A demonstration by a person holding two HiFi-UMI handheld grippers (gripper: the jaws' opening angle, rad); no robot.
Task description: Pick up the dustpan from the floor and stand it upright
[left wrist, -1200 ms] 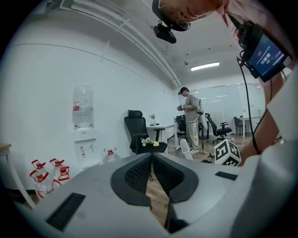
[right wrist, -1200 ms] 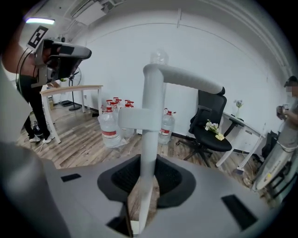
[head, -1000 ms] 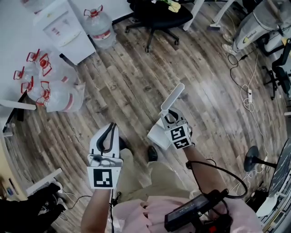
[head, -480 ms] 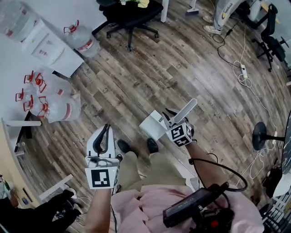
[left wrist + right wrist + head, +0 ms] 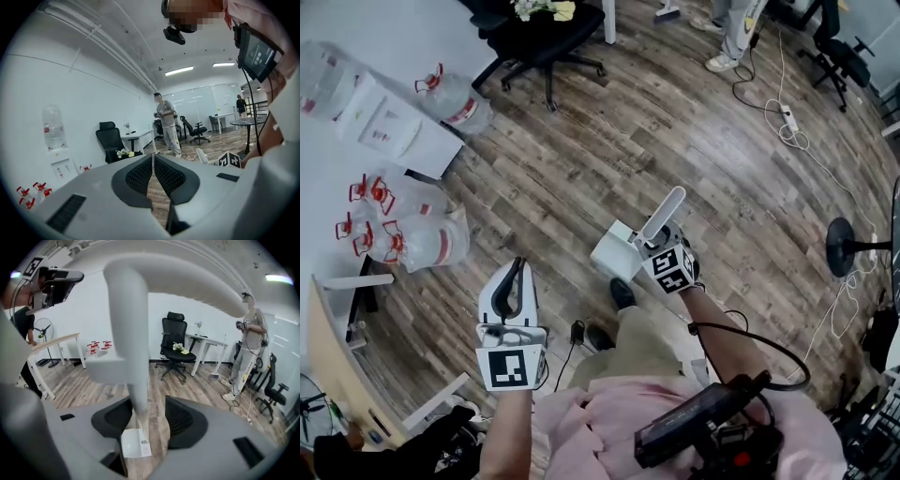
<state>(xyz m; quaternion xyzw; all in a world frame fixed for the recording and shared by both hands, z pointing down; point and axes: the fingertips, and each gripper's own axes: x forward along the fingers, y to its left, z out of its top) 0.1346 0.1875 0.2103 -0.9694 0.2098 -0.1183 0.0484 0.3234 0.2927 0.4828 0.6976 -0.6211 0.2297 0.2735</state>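
The white dustpan (image 5: 616,253) hangs off the floor in my right gripper (image 5: 654,246), which is shut on its handle (image 5: 662,212) just above the pan. The handle slants up to the right and the pan sits low on the left, above the person's shoe. In the right gripper view the handle (image 5: 131,333) rises from between the jaws of the right gripper (image 5: 140,418) and fills the middle. My left gripper (image 5: 511,281) is held out at the lower left, shut with nothing in it. In the left gripper view, the left gripper (image 5: 152,164) shows its pads pressed together.
Wood-plank floor all round. A black office chair (image 5: 539,28) stands at the top, with water jugs (image 5: 403,225) and a white dispenser (image 5: 389,127) at the left. A power strip with cable (image 5: 787,117) and a fan base (image 5: 842,248) lie right. Another person (image 5: 251,341) stands far off.
The person has stepped and the view has swung, so the chair and jugs have slid toward the upper left. The dustpan stays lifted in my right gripper. The left gripper has hardly moved.
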